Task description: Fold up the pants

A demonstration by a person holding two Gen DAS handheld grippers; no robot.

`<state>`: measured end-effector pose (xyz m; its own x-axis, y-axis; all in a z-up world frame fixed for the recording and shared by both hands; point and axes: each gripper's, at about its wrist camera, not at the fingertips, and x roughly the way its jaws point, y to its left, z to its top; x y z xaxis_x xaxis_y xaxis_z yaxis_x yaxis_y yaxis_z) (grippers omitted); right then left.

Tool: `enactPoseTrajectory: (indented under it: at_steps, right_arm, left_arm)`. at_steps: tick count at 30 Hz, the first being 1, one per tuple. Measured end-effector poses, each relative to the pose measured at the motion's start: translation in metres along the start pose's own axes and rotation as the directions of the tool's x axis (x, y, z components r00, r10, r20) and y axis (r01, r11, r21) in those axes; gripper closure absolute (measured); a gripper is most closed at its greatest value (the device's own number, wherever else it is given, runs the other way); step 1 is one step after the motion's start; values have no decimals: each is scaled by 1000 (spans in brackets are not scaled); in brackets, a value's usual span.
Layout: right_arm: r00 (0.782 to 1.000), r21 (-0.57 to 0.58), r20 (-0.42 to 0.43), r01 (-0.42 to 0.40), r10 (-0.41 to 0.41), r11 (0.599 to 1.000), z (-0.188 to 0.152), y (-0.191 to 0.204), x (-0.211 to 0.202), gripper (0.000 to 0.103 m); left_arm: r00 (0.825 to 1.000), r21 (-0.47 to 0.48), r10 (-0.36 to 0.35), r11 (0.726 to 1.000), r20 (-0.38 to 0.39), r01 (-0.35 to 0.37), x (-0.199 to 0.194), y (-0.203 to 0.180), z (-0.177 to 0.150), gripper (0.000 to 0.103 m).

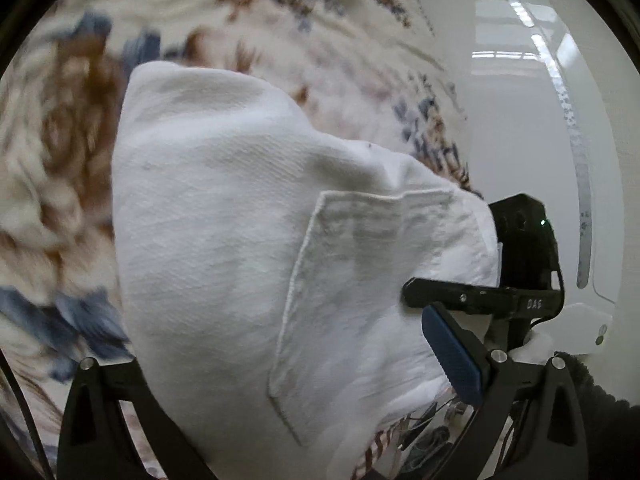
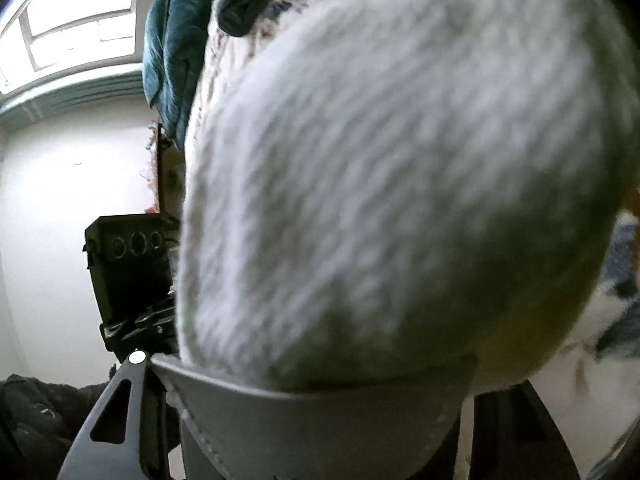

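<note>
White pants (image 1: 224, 248) with a sewn back pocket (image 1: 352, 280) hang lifted above a patterned blanket (image 1: 60, 152). The cloth drapes over my left gripper (image 1: 304, 380), hiding the left finger's tip; the blue-padded right fingertip (image 1: 452, 356) shows beside the cloth, so its grip cannot be judged. My right gripper (image 1: 472, 300) appears in the left wrist view at the waistband edge, shut on the cloth. In the right wrist view the white pants (image 2: 400, 180) fill the frame, blurred, right against the lens, covering my right gripper's fingers (image 2: 320, 400). The left gripper's body (image 2: 132, 280) shows at left.
The blanket (image 2: 612, 320) has brown and blue flowers. A white glossy wall or cabinet (image 1: 520, 140) stands at the right. A teal quilt (image 2: 172, 52) and a window (image 2: 72, 12) lie beyond. Cables (image 1: 424, 440) lie on the floor below.
</note>
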<state>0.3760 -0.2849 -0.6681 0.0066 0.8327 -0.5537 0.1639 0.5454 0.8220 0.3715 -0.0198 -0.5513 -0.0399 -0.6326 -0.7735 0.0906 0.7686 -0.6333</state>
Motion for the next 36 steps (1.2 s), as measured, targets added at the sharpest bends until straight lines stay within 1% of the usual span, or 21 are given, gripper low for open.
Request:
enactPoseTrajectory:
  at_steps: [4,6,8,10,13,14,16,18,20,23,25,26,27,29,30,31,32,33,34,35,36]
  right_arm:
    - [998,-40,49,-48,50,998,14,19,-19,45]
    - [995,-64,70,-71,75,995,23,26,-33,45]
    - [991,-92,93,-90,99,992,45,39,-44,45]
    - [989,-116,104,-91,103,989,68,50,-55,45]
    - [988,-171,119,-77,99,982,119,77,-70,45]
    - [987,-194,126,-73,98,978,144,87,-78,45]
    - [986,-223,135,-69,101,972,183,101,-87,45]
    - [986,-256,144,-49,88,966,235,115,-92,45]
    - [986,-269,144,-43,85,962,277,123,-87,45]
    - [986,-270,153,-22,65,962,332,128,-66,45]
    - [988,-261,147,-13,53,965,363,124,-48,45]
    - [989,-244,144,7,29,970,382,113,-39,45]
    - [989,-222,150,28,6,975,403,115,-28,45]
    - [988,-159,132,101,-80,982,423,94,-9,45]
    - [983,-108,122,154,-141,982,430,78,-4,43]
    - [978,-83,111,187,-177,979,433,67,-6,37]
    - [976,-84,112,198,-188,977,430,60,-9,35]
    - [974,-84,114,206,-196,975,427,57,-12,32]
    - [971,-82,114,221,-211,972,421,56,-18,25]
    - [965,-91,121,246,-234,965,419,62,-25,22]
    - [950,-109,143,293,-277,950,435,86,-26,9]
  left_arm:
    - [999,0,7,1000,43,-7,-30,-12,29,2]
    - [997,17,18,1000,72,-19,-45,-23,51,2]
    - [995,20,21,1000,101,-23,-59,-31,76,2]
    - [990,28,25,999,136,-29,-75,-43,111,2]
    - [982,58,30,997,186,-42,-92,-56,158,2]
    - [978,69,31,997,206,-46,-99,-60,177,2]
    - [968,86,33,995,249,-56,-112,-64,226,2]
    - [963,103,33,993,267,-62,-118,-64,267,2]
    - [956,112,45,990,290,-80,-122,-55,314,2]
    - [952,104,68,989,298,-103,-114,-39,371,2]
    - [956,88,92,989,278,-120,-98,-23,406,2]
    - [960,82,108,988,258,-133,-86,-13,423,2]
    - [966,75,124,987,228,-144,-72,1,438,2]
    - [966,52,196,977,170,-207,-51,26,455,2]
    - [956,44,262,962,129,-270,-37,40,461,2]
    - [944,41,313,947,104,-318,-29,48,462,0]
    - [951,28,296,954,89,-300,-26,56,462,0]
    - [955,14,284,958,89,-287,-29,59,459,0]
    - [950,7,292,956,109,-294,-36,57,454,0]
    - [943,9,306,951,130,-310,-42,52,448,1]
    - [925,11,340,938,170,-347,-53,44,439,2]
